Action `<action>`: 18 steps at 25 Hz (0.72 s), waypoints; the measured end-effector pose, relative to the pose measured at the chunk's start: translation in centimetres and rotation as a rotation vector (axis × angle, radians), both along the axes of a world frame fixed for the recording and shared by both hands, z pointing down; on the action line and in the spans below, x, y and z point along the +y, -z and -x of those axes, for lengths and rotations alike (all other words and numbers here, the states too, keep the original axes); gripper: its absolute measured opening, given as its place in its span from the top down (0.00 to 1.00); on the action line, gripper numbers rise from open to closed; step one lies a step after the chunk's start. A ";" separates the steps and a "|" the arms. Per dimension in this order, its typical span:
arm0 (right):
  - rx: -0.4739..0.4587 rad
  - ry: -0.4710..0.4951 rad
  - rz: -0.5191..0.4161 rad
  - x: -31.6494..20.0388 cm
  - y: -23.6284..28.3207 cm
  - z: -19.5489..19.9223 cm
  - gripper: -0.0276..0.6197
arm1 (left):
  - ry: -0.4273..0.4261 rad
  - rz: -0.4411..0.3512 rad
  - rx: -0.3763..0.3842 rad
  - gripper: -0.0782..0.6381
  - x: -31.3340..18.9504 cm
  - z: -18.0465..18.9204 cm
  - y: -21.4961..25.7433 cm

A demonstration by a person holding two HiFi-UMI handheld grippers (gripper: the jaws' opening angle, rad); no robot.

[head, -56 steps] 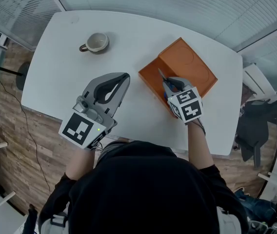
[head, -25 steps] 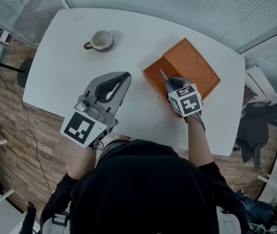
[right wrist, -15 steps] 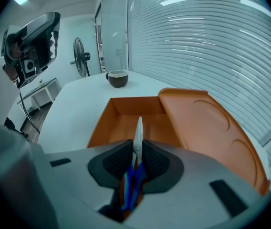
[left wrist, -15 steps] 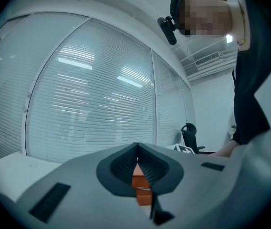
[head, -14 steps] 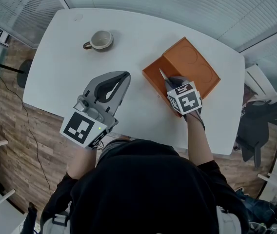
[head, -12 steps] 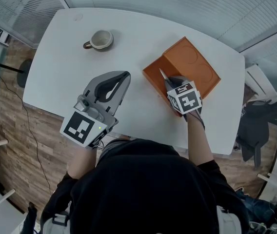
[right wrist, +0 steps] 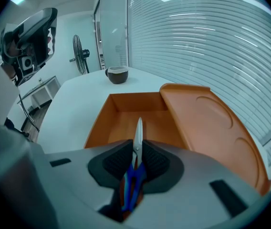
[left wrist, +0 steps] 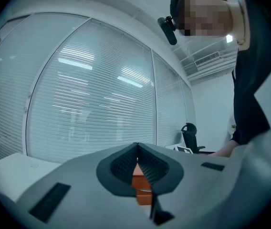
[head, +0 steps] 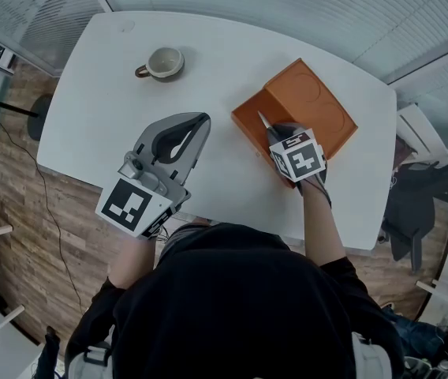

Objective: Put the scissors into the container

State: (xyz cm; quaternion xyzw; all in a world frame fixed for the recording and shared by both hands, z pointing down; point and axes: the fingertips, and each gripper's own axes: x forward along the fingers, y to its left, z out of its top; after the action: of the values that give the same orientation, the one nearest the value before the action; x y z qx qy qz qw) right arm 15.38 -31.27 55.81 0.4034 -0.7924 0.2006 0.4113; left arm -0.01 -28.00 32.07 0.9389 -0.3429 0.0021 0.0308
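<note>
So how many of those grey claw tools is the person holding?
2. The left gripper, shut and empty, is over the white table. The right gripper, shut on the scissors, is over the orange container. No others seem hidden.

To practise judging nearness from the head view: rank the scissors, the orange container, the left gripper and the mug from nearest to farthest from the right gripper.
1. scissors, clamped in the right gripper itself.
2. orange container, just below and ahead of it.
3. left gripper, off to its left.
4. mug, on the table's far-left part.
</note>
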 end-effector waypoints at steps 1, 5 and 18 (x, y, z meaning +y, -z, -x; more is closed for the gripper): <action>0.001 0.000 0.003 0.0 0.0 0.0 0.85 | -0.001 -0.001 0.000 0.87 0.0 0.0 0.0; 0.004 -0.001 0.009 0.0 -0.1 0.0 0.85 | -0.007 -0.004 -0.002 0.87 -0.1 -0.1 0.2; 0.016 -0.003 0.027 0.0 -0.5 0.0 0.85 | -0.020 0.004 -0.011 0.87 -0.3 -0.4 -0.1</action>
State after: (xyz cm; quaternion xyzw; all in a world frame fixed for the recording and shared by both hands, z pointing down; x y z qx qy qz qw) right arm 15.36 -31.24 56.28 0.4004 -0.7857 0.2086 0.4229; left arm 0.36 -28.31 32.14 0.9422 -0.3334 0.0083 0.0307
